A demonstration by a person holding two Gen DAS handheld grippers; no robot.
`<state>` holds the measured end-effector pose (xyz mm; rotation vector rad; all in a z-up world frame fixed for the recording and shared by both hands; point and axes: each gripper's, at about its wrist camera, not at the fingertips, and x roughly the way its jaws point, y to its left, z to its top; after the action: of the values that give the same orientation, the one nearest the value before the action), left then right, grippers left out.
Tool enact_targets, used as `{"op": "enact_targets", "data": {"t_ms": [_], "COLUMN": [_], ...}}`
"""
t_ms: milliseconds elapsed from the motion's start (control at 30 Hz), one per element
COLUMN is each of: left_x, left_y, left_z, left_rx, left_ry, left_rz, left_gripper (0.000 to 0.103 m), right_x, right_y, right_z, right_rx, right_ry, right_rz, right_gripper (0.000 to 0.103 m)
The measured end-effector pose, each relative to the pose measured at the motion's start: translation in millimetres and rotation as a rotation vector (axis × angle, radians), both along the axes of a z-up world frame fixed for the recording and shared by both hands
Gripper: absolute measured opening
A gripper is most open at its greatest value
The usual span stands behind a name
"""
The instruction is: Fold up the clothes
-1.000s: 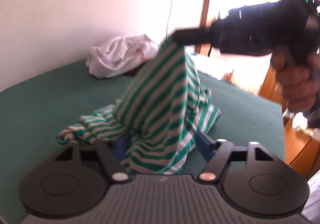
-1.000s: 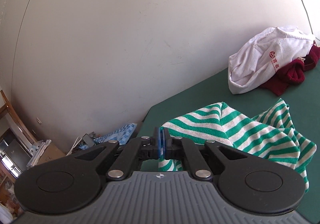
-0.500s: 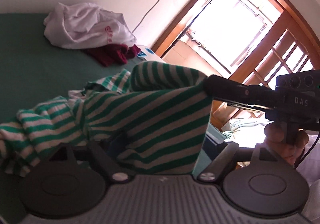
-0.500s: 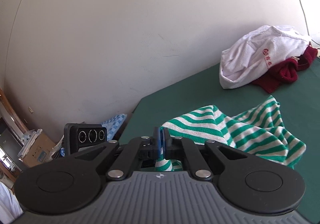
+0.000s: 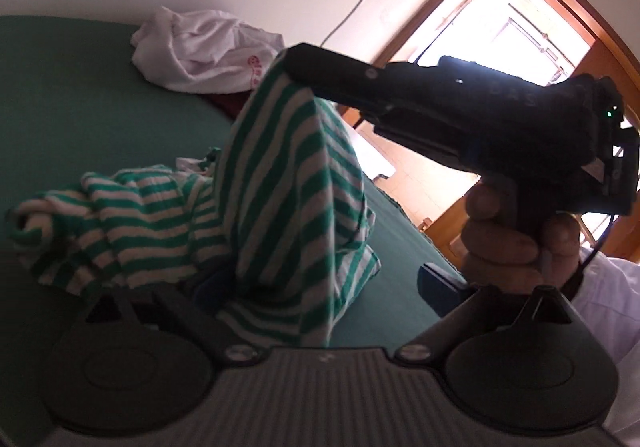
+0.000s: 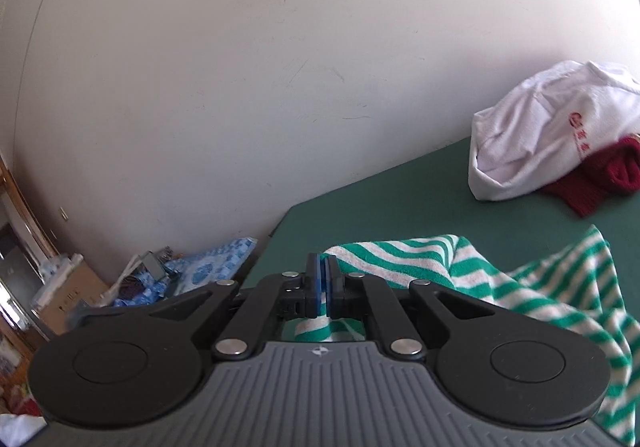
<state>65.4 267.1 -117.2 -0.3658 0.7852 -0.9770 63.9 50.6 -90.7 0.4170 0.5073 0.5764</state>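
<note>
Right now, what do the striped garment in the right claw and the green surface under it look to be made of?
Striped garment: looks like soft knit, perhaps cotton; the green and white stripes look fuzzy and matte, and it drapes in loose folds from the right claw. Green surface: looks like a matte cloth cover, smooth and without shine; the weave is too fine to tell.

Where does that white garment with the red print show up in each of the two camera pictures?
Left wrist view: white garment upper left of centre, on the green surface by the wall.
Right wrist view: white garment at the right edge, middle height.
Shared landmark: the striped cloth, nearer the camera in both.
</note>
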Motion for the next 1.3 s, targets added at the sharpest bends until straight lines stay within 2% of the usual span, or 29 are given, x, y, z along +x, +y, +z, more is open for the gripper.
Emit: {"op": "enact_targets", "data": {"t_ms": [200, 333, 433, 467, 567, 667, 733, 833, 867, 900, 933, 967, 1033, 1067, 1100, 1200, 1233, 1300], "left_x": [-13, -26, -34, -35, -44, -47, -49, -40, -37, -34, -32, -32, -31, -31, -31, -32, -33, -39], "left_y": [32, 29, 27, 30, 44, 42, 42, 28, 22, 15, 10, 9, 12, 17, 21, 29, 30, 29], "left_z": [-11, -14, -14, -11, 1, 12, 19, 12, 9, 6, 2, -3, -11, -12, -12, -8, -5, 4], "left_rx": [-0.022, 0.017, 0.056, 0.058, 0.053, 0.072, 0.085, 0.063, 0.079, 0.107, 0.150, 0.187, 0.229, 0.231, 0.237, 0.259, 0.271, 0.299], "left_ry": [0.088, 0.082, 0.071, 0.074, 0.058, 0.018, -0.009, 0.029, 0.035, 0.034, 0.033, 0.033, 0.035, 0.039, 0.039, 0.035, 0.024, -0.013], "left_rz": [0.102, 0.102, 0.098, 0.102, 0.128, 0.132, 0.134, 0.140, 0.139, 0.139, 0.135, 0.131, 0.127, 0.127, 0.128, 0.128, 0.125, 0.111], "left_gripper": [0.099, 0.097, 0.090, 0.089, 0.092, 0.098, 0.099, 0.096, 0.090, 0.078, 0.070, 0.054, 0.044, 0.042, 0.044, 0.044, 0.043, 0.040], "right_x": [42, 57, 44, 38, 20, 3, -10, -15, -15, -15, -16, -17, -16, -16, -17, -26, -29, -33], "right_y": [28, 43, 29, 23, 5, -14, -17, -11, -8, -6, -6, -7, -20, -28, -31, -31, -31, -28], "right_z": [-29, -54, -44, -39, -24, -9, -11, -27, -33, -38, -42, -47, -54, -57, -57, -47, -43, -36], "right_rx": [-0.096, -0.165, -0.171, -0.170, -0.165, -0.160, -0.188, -0.250, -0.277, -0.317, -0.368, -0.425, -0.455, -0.457, -0.462, -0.468, -0.444, -0.367], "right_ry": [0.072, 0.150, 0.144, 0.139, 0.121, 0.104, 0.104, 0.130, 0.141, 0.143, 0.138, 0.129, 0.142, 0.154, 0.154, 0.122, 0.111, 0.080], "right_rz": [0.074, 0.126, 0.136, 0.138, 0.144, 0.149, 0.164, 0.154, 0.146, 0.133, 0.115, 0.095, 0.069, 0.059, 0.050, 0.035, 0.044, 0.087], "right_gripper": [0.002, 0.003, 0.009, 0.017, 0.028, 0.028, 0.028, 0.025, 0.023, 0.019, 0.009, 0.003, 0.000, 0.000, 0.000, 0.002, 0.012, 0.014]}}
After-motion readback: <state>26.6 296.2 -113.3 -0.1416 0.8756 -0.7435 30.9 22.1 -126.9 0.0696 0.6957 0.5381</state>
